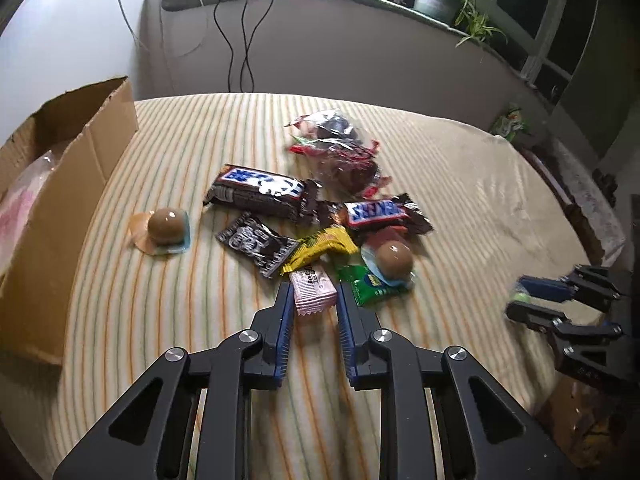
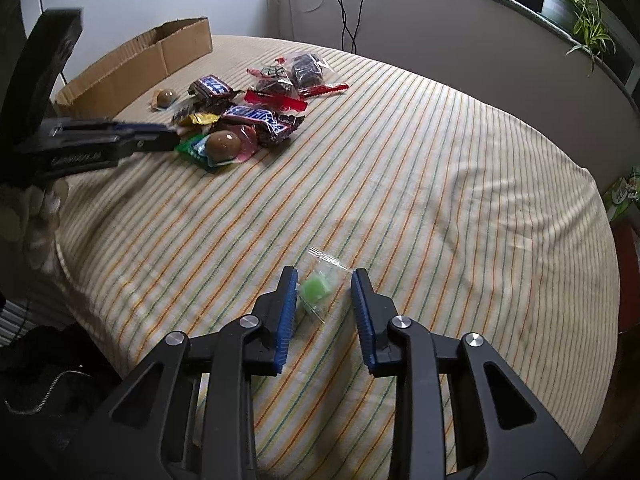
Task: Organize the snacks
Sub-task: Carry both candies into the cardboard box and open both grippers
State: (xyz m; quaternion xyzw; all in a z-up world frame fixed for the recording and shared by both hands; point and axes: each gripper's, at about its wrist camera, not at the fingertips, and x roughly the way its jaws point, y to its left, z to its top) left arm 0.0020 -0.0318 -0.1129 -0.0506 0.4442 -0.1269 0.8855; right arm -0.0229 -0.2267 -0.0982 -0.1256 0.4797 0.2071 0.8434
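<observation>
The left gripper (image 1: 313, 294) straddles the pink candy (image 1: 313, 291) at the pile's near edge, jaws released either side, its long axis along the fingers. The right gripper (image 2: 325, 288), jaws also released, brackets the green candy (image 2: 316, 289), nearer its left finger, well apart from the pile on the bed (image 2: 440, 184).

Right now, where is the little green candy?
In the right wrist view, the green candy lies on the striped cloth between the right gripper's open jaws, far from the pile.
</observation>
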